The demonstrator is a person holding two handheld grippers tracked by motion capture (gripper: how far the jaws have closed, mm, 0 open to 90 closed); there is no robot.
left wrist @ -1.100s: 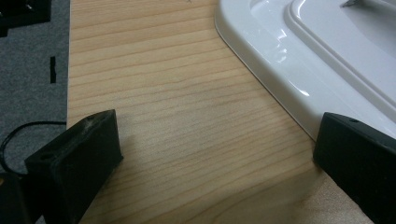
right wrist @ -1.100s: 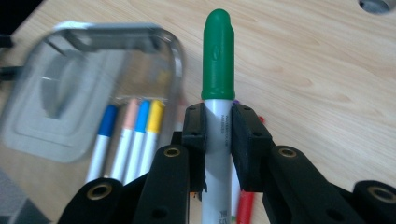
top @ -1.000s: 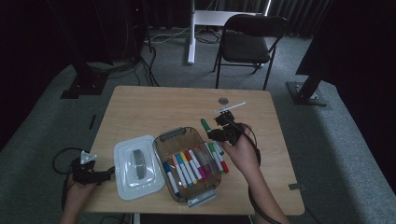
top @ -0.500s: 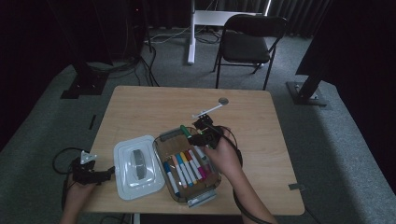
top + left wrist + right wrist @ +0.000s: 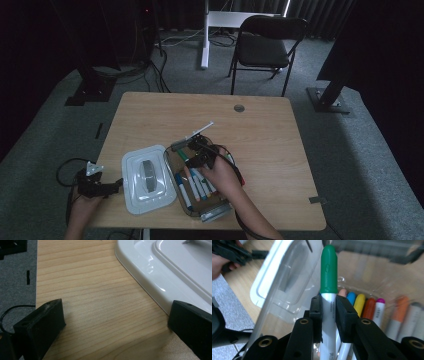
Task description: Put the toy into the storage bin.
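Note:
My right gripper [image 5: 328, 305] is shut on a white marker with a green cap [image 5: 328, 270], which stands out beyond the jaws. In the high view that gripper [image 5: 196, 154] hangs over the far end of a clear plastic box [image 5: 169, 165], with the green marker [image 5: 184, 155] inside the box's outline. Several coloured markers [image 5: 195, 185] lie side by side in the box. The box's white lid [image 5: 132, 197] lies flat to its left. My left gripper [image 5: 117, 184] rests at the table's left edge, open, its jaws [image 5: 116, 315] beside the lid's rim [image 5: 160, 270] with only wood between them.
The wooden table [image 5: 280, 150] has bare room on its right half and along the far side, where a round cable hole [image 5: 239, 108] sits. A folding chair [image 5: 265, 45] stands beyond the far edge. Cables trail on the grey floor at the left.
My right gripper has carried the green marker leftward and lower, from beside the box's far right corner to over the box. The left gripper has stayed put.

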